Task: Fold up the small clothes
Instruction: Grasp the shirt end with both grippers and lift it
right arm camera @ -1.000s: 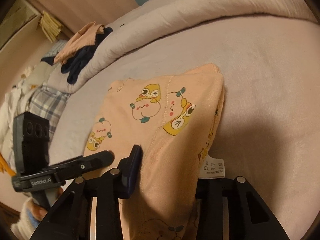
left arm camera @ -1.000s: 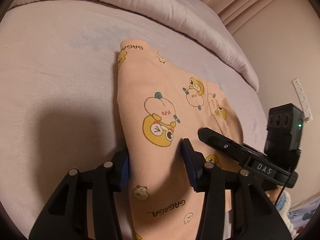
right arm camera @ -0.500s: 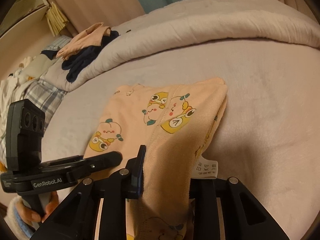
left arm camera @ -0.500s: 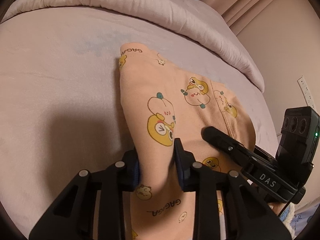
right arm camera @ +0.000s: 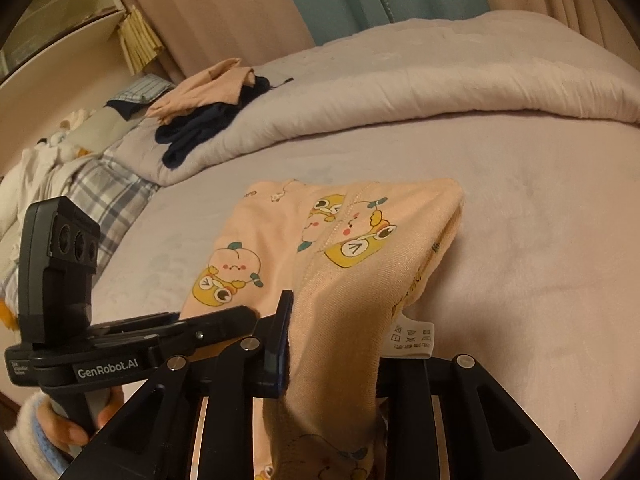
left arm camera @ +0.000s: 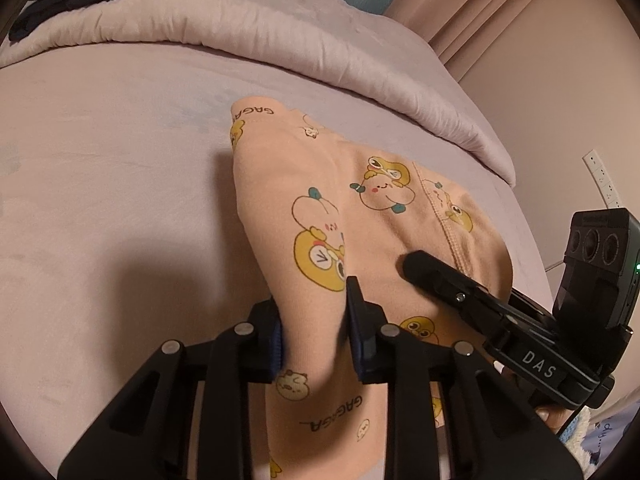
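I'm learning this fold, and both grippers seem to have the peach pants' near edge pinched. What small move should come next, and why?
Probably carry the edge up and forward toward the far edge. The left gripper and right gripper each pinch the peach pants, whose near part is raised while the far part lies on the bed.

- You're looking at a peach garment (left arm camera: 384, 240), printed with yellow cartoon figures and "GAGAGA" lettering.
- Its far end lies on the pink bed (left arm camera: 100, 200); the near end is bunched and raised.
- A white care label (right arm camera: 412, 338) hangs from its right edge.
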A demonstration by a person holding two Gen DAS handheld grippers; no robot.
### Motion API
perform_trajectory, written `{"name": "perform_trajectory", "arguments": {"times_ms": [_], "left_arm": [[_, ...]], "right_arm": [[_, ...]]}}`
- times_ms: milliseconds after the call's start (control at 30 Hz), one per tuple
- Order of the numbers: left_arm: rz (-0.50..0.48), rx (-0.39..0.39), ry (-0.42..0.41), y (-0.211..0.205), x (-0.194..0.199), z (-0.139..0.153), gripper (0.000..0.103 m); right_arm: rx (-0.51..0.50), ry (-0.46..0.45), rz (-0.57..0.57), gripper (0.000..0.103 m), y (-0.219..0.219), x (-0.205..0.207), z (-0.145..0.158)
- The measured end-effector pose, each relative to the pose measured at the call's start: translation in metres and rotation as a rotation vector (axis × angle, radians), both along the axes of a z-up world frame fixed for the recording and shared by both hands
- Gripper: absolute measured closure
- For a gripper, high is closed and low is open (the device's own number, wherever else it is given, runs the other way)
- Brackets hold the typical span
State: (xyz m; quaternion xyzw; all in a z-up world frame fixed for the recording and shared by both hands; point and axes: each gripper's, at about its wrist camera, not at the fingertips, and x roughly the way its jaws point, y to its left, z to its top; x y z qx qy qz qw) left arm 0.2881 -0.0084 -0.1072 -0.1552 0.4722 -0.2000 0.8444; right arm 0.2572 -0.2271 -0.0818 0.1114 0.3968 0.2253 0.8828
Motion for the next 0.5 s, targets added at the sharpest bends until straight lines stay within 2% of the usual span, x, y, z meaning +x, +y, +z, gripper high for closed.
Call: {"name": "perform_trajectory", "arguments": {"times_ms": [500], "left_arm": [[0.033,0.063,-0.062,0.013,-0.074,0.032,0.077]], "right_arm": [[0.006,-0.049,0.067,0.076,0.018,-0.053,0.027]]}}
